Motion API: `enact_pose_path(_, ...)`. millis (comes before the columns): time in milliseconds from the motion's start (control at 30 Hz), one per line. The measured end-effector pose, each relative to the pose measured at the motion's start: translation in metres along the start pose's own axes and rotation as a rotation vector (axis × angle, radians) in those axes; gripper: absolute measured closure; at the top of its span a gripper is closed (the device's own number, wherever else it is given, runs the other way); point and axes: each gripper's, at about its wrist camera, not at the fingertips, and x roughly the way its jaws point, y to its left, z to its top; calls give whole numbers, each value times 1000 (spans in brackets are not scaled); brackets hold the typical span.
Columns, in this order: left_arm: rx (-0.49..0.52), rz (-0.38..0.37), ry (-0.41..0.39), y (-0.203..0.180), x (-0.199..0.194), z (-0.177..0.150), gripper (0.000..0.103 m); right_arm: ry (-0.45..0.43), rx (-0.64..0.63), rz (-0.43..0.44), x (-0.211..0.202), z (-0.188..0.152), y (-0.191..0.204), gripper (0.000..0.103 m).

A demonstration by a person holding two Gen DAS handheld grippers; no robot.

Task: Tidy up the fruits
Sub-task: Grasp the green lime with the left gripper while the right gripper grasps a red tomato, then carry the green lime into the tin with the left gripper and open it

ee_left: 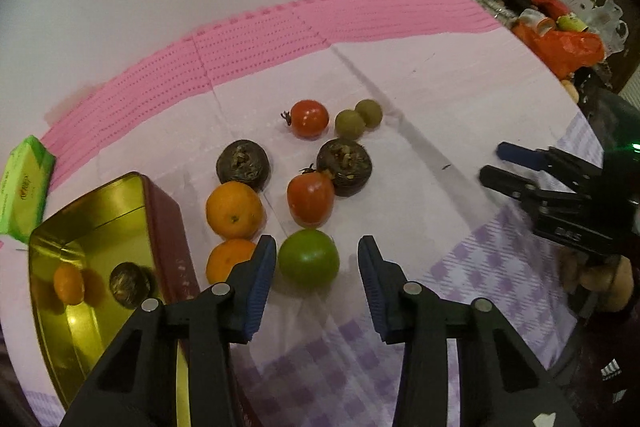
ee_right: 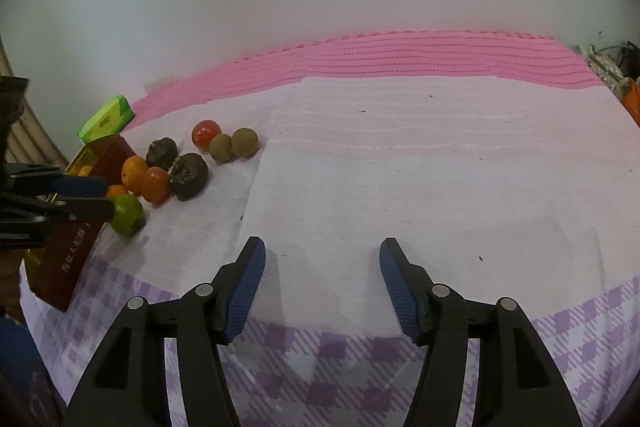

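Note:
A green round fruit (ee_left: 309, 259) lies on the cloth between the pads of my left gripper (ee_left: 316, 243), which do not touch it; the gripper is open. Beside it lie two oranges (ee_left: 235, 210), two red tomatoes (ee_left: 310, 199), two dark brown fruits (ee_left: 344, 165) and two olive-brown balls (ee_left: 350, 124). At the left stands a gold-lined dark red tin (ee_left: 160, 211) holding an orange (ee_left: 69, 285) and a dark fruit (ee_left: 129, 283). My right gripper (ee_right: 322, 245) hangs open over bare cloth, right of the fruits, with nothing between its fingers.
A green box (ee_left: 26, 187) lies behind the tin. A pink strip of cloth (ee_left: 320, 15) runs along the white wall. Clutter with an orange bag (ee_left: 560, 43) crowds the back right corner. The checked cloth (ee_right: 320, 347) drops off the near table edge.

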Motion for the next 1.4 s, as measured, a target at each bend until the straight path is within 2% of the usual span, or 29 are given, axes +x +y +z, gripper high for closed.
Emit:
enact_pose_path(100, 12, 25, 33, 0, 15, 2, 65, -1, 6, 7, 0, 0, 0, 42)
enact_pose_path(167, 28, 33, 43, -2, 23, 0, 71, -1, 9, 9, 0, 1, 0, 42)
enact_pose_path(267, 25, 51, 10, -7, 21, -8, 72, -1, 10, 10, 0, 1, 0, 42)
enact_pose_path(433, -162, -11, -53, -3, -14, -33, 72, -13, -2, 20, -2, 1, 3, 42)
enact_pose_path(500, -207, -25, -77, -4, -35, -47, 72, -21, -55, 39, -7, 0, 12, 42)
enact_pose_path(600, -266, -73, -95, -3, -59, -64, 72, -31, -175, 138, -15, 7, 40, 42)
enact_pose_path(667, -278, -70, -110, -3, -75, -75, 72, -17, -279, 225, -19, 17, 67, 42)
enact_pose_path(767, -301, -64, -122, 1, -91, -86, 72, 17, -531, 274, -14, 31, 118, 44)
enact_pose_path(867, -322, -54, -132, 3, -103, -93, 72, 60, -690, 279, 0, 41, 148, 52)
enact_pose_path(1067, -357, -61, -160, 14, -120, -102, 72, 194, -904, 260, 50, 55, 182, 54)
enact_pose_path(1233, -366, -59, -177, 22, -126, -105, 72, 253, -958, 246, 76, 61, 184, 54)
enact_pose_path(1333, -375, -60, -185, 25, -128, -107, 72, 293, -972, 227, 88, 65, 182, 66)
enact_pose_path(1400, -381, -62, -191, 29, -129, -107, 72, 312, -979, 228, 92, 66, 183, 66)
